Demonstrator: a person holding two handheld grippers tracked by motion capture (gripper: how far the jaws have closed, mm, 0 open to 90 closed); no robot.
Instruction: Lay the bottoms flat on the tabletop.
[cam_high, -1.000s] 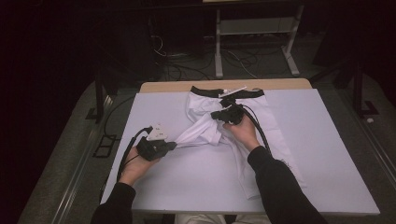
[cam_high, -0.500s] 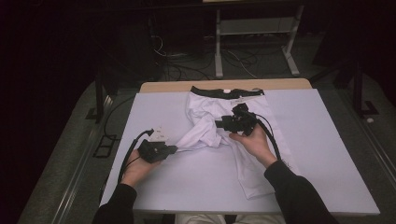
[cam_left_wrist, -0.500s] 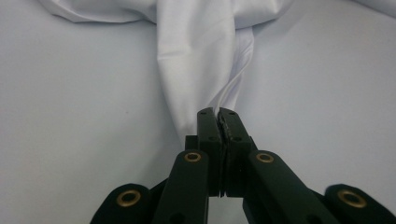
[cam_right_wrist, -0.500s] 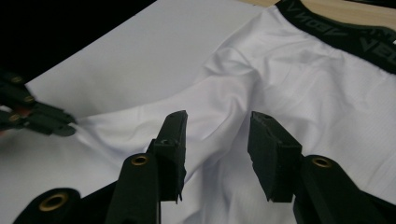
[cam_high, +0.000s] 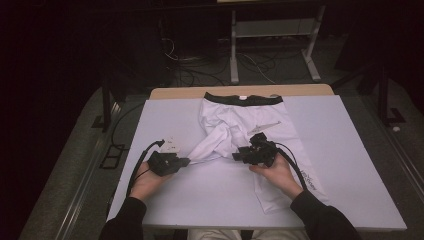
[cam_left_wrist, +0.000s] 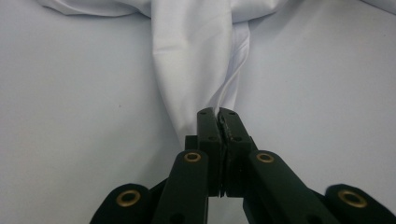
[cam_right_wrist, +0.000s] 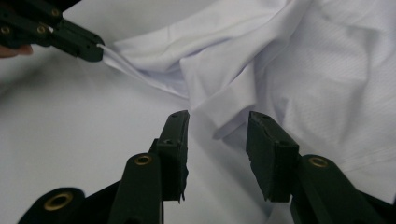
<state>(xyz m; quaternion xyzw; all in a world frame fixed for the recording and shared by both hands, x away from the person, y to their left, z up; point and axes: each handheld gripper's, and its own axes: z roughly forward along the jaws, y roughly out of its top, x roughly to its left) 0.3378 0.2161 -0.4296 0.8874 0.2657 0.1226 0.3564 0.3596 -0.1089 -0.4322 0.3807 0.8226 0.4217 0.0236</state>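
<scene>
Two grippers work white shorts (cam_high: 235, 132): left gripper (cam_left_wrist: 218, 122) stays clamped on a leg's tip; right gripper (cam_right_wrist: 217, 133) has let go, moved back, jaws parted around a fold.

The shorts (cam_high: 240, 127) lie on the table (cam_high: 345, 165) ahead of me, waistband at the far edge. My left gripper (cam_high: 186, 161) sits left of them, my right gripper (cam_high: 236, 156) over their middle, near the folded hem (cam_right_wrist: 229, 109).

White shorts (cam_high: 235, 132) with black waistband lie rumpled on the table, one leg pulled sideways.
</scene>
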